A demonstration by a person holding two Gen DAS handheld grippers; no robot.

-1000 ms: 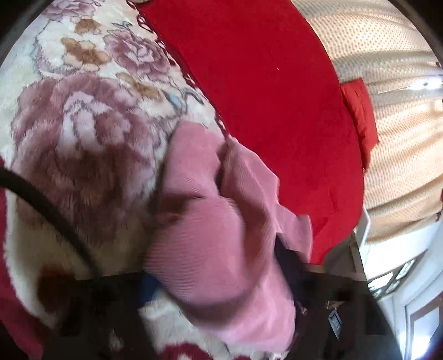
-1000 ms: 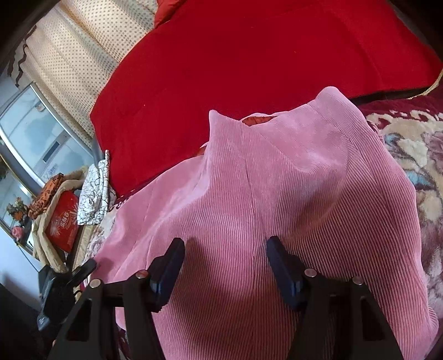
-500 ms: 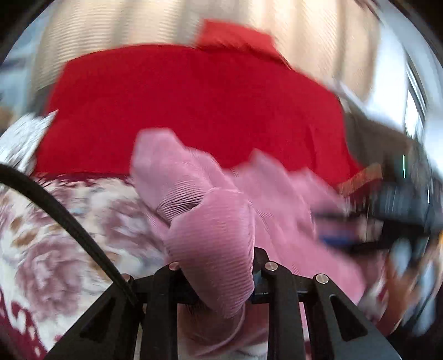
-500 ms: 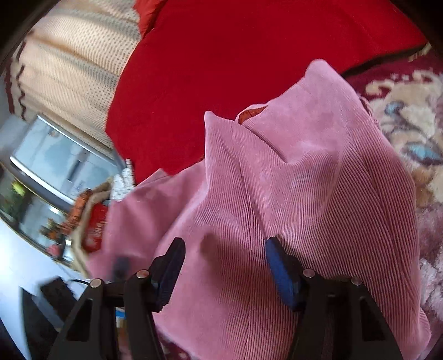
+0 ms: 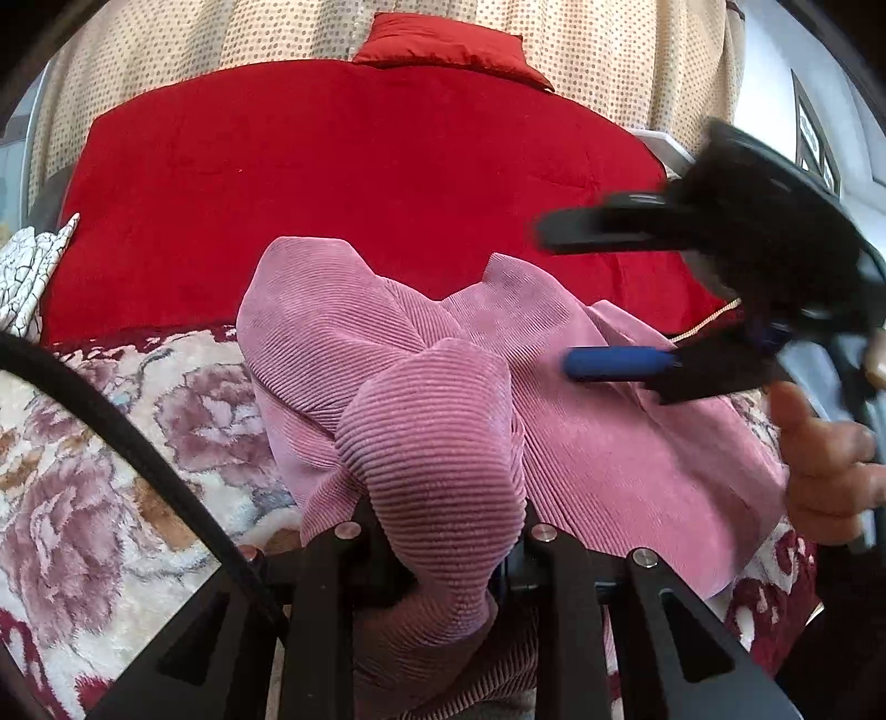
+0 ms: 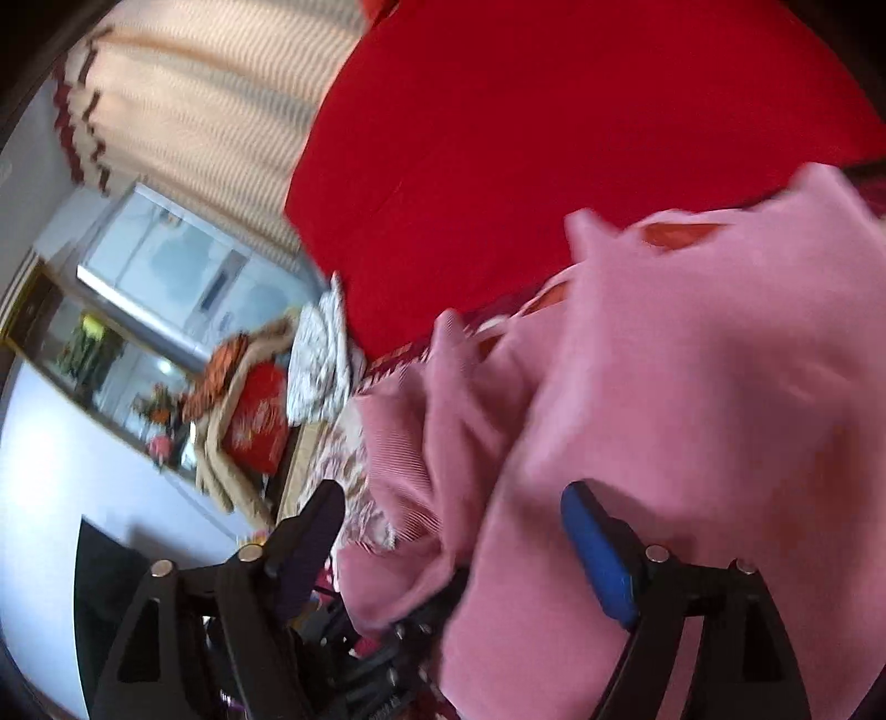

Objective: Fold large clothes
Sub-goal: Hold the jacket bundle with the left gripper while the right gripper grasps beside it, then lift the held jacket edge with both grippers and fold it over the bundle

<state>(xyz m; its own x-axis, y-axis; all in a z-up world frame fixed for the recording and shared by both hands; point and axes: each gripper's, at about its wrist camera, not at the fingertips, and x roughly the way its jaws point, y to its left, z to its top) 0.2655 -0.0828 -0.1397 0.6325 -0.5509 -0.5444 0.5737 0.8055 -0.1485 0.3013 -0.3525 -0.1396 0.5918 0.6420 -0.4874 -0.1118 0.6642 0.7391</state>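
Left wrist view: the left tongs [image 5: 443, 531] stand narrow, clamped on a bunched fold of the pink corduroy garment [image 5: 598, 443], which bulges up between the two black fingers. The rest of the garment lies spread over a floral blanket [image 5: 111, 443], its far edge reaching a red blanket [image 5: 354, 183]. A dotted curtain [image 5: 609, 50] hangs behind, with a red cushion [image 5: 443, 47] before it. A black cable [image 5: 122, 443] crosses the lower left. At right, the right tongs [image 5: 603, 299] hover above the garment, gripped by a hand [image 5: 825, 465].

Right wrist view (blurred): the right tongs [image 6: 454, 515] are wide and opening; garment cloth lies between the fingers, but the blue pad [image 6: 598, 559] and its partner do not press on it. A mirror [image 6: 166, 277] shows at left.
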